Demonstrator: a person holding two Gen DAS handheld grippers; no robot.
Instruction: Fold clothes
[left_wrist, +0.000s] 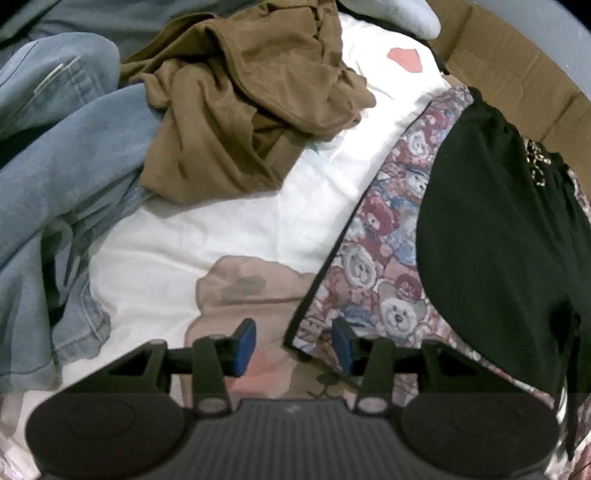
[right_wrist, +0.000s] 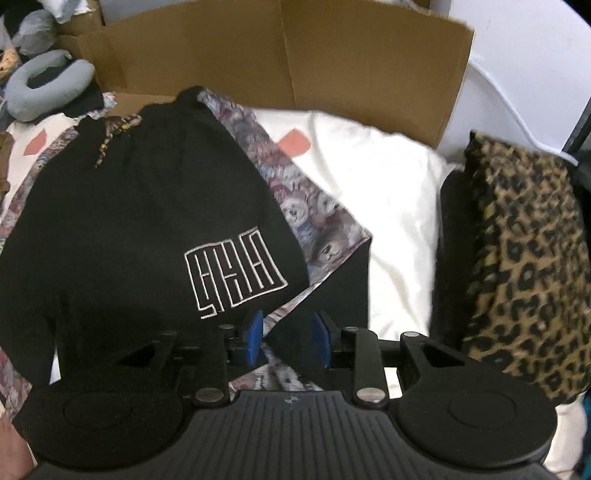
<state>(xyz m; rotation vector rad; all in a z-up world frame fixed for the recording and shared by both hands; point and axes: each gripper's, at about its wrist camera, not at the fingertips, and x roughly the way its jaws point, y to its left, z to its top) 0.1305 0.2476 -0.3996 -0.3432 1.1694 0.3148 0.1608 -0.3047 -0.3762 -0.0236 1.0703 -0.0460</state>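
A black garment (right_wrist: 140, 229) with a white outlined logo (right_wrist: 236, 269) lies on a teddy-bear print cloth (right_wrist: 303, 199) over a white sheet (right_wrist: 388, 206). It also shows in the left wrist view (left_wrist: 495, 229), on the bear cloth (left_wrist: 384, 229). My right gripper (right_wrist: 288, 338) is open, its blue pads straddling the edge where the black garment and the bear cloth meet. My left gripper (left_wrist: 293, 341) is open and empty, low over the bear cloth's near corner and the white sheet (left_wrist: 229, 229).
A crumpled brown garment (left_wrist: 240, 107) and blue jeans (left_wrist: 59, 177) lie left on the sheet. A cardboard box wall (right_wrist: 280, 55) stands behind. A leopard-print cloth (right_wrist: 524, 251) is at the right, a grey neck pillow (right_wrist: 44, 85) at the far left.
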